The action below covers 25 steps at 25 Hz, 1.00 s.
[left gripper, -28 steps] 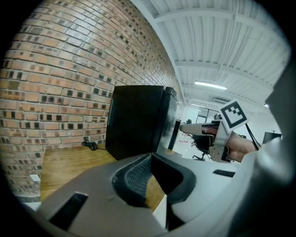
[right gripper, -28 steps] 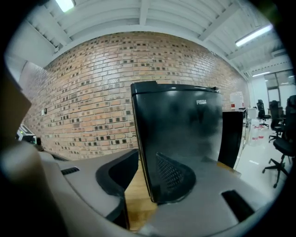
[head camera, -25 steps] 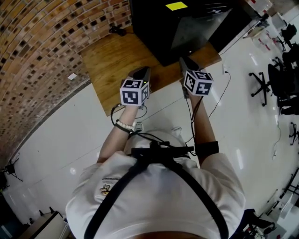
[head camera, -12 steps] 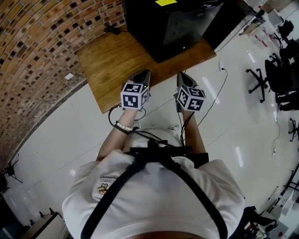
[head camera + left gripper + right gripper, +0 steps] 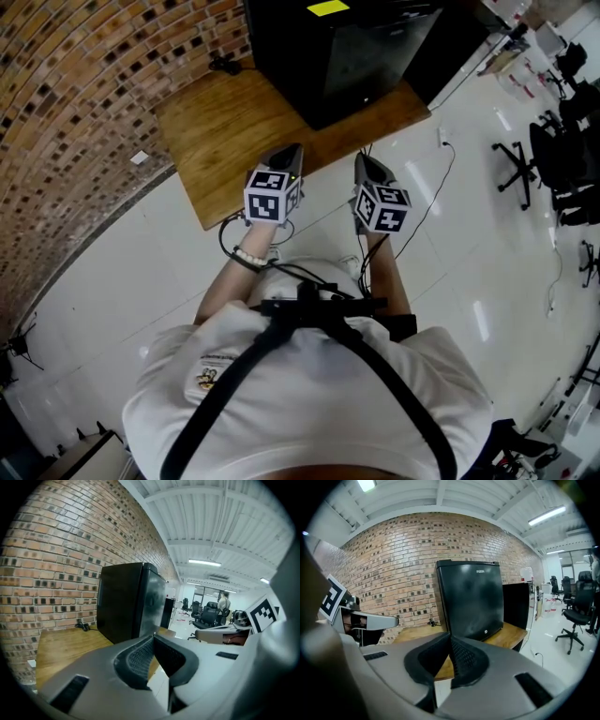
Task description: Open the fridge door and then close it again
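- The left claw [image 5: 289,150] sat near the centre of the head view. Its jaws were pressed together on nothing, and its tips showed against the near edge of the wooden bench [image 5: 211,131].
- The black fridge [image 5: 342,56] stood on that bench at top centre, beyond both claws and apart from them. It was upright, long axis vertical, with its shut door facing them.
- The right claw [image 5: 364,164], just right of the left one, was likewise closed and empty, aimed at the fridge front.
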Each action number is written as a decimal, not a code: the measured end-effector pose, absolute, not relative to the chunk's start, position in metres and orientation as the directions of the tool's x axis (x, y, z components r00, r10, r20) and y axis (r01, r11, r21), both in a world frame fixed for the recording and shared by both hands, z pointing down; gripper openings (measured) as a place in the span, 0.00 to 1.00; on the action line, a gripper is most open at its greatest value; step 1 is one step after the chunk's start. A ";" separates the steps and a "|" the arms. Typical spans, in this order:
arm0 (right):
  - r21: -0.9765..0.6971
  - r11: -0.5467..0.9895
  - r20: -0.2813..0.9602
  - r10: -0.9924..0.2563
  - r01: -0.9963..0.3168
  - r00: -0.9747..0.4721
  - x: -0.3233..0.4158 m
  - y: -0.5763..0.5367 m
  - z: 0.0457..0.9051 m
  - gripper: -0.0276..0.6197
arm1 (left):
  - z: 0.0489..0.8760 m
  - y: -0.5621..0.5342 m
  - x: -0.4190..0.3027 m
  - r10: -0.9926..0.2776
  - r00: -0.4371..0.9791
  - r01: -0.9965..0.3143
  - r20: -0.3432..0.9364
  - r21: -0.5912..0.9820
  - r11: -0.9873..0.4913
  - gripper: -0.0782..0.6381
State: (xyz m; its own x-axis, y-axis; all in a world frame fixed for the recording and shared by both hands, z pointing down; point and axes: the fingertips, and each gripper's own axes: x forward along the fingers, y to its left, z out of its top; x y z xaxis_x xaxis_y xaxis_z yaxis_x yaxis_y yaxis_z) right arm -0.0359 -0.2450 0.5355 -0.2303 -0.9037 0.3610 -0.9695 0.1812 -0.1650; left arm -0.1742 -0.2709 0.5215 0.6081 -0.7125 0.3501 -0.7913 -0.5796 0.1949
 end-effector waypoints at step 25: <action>-0.156 0.186 0.367 -0.901 -0.970 -0.232 -0.036 -0.247 0.529 0.05 | 0.513 -0.275 -0.171 -0.715 0.613 -0.788 0.335 0.201 -0.581 0.11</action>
State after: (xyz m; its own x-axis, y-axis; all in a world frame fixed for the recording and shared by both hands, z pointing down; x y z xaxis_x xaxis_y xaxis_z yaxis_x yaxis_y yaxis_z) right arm -0.0355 -0.2470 0.5293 -0.2318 -0.9010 0.3667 -0.9701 0.1861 -0.1559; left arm -0.1713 -0.2748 0.5133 0.6131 -0.7153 0.3354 -0.7884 -0.5813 0.2014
